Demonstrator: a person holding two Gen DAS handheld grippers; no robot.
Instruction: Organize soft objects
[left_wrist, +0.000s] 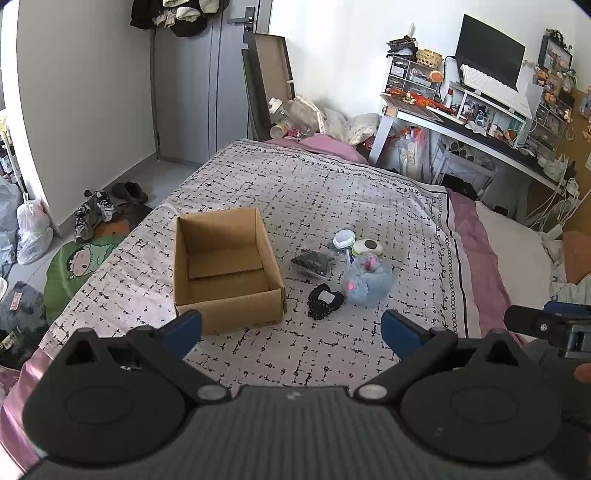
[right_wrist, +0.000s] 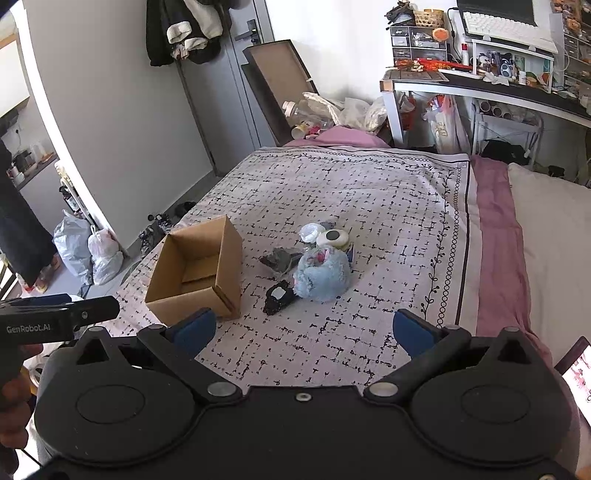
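Observation:
An open, empty cardboard box (left_wrist: 225, 269) stands on the bed (left_wrist: 332, 184); it also shows in the right wrist view (right_wrist: 195, 273). To its right lies a small pile: a fluffy blue plush (left_wrist: 367, 282) (right_wrist: 323, 275), a black lacy item (left_wrist: 325, 301) (right_wrist: 279, 297), a dark bagged item (left_wrist: 312, 262) (right_wrist: 279, 258), a cream round item (left_wrist: 365, 246) (right_wrist: 332, 238) and a white pouch (left_wrist: 343, 238) (right_wrist: 310, 232). My left gripper (left_wrist: 291, 328) is open and empty, hovering short of the box and pile. My right gripper (right_wrist: 303, 332) is open and empty, also short of the pile.
A cluttered desk (left_wrist: 480, 122) stands at the far right, a pillow (right_wrist: 546, 229) lies on the right of the bed. Shoes (left_wrist: 96, 210) and plastic bags (right_wrist: 88, 251) lie on the floor to the left. A door (left_wrist: 192, 81) is at the back.

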